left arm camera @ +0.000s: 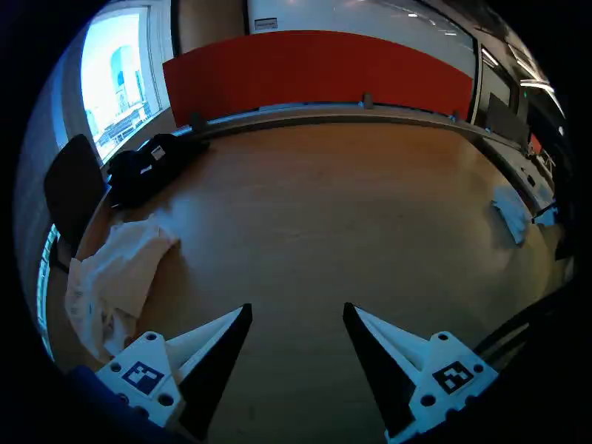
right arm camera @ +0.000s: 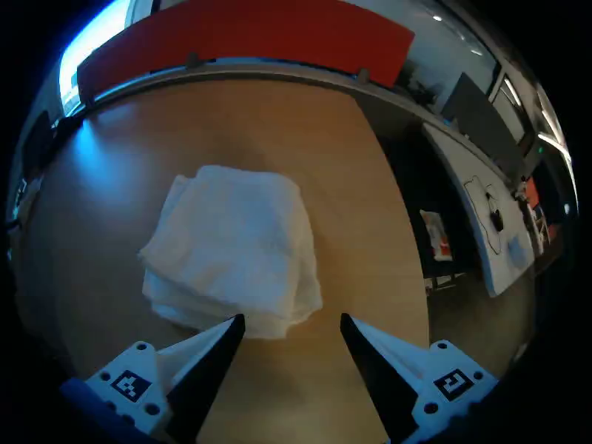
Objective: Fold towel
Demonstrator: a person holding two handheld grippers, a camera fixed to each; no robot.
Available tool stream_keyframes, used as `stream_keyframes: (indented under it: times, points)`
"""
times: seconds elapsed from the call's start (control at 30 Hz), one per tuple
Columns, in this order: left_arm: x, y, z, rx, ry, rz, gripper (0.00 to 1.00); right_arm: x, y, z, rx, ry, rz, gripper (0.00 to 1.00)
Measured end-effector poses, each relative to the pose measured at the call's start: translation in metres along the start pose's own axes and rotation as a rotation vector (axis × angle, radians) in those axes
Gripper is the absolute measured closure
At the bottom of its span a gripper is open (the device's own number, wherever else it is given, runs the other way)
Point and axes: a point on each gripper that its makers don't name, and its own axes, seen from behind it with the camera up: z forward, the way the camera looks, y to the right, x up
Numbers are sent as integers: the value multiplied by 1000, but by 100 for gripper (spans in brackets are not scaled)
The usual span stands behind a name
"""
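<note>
The folded towel [right arm camera: 233, 251] lies flat on the middle of the bench [right arm camera: 96, 222], while the fingers of the right gripper [right arm camera: 291, 318] and the left gripper [left arm camera: 297, 305] stand apart and empty; soft, light and limp, it seems best pinched at a corner.
</note>
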Motion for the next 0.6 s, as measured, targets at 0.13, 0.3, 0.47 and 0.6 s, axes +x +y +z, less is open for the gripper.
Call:
stream_keyframes:
  times: [0.13,0.3,0.47,0.6]
  points:
    - [1,-1,-1,-1,4,1,9,6,-2,-5,-1,21,3,0]
    - [2,-1,-2,-4,10,-2,9,11,-7,-10,0,43,3,0]
    - [4,-1,-4,-6,19,-4,9,18,-13,-16,0,77,7,0]
    - [7,-2,-5,-5,27,-6,9,31,-18,-24,-2,132,21,0]
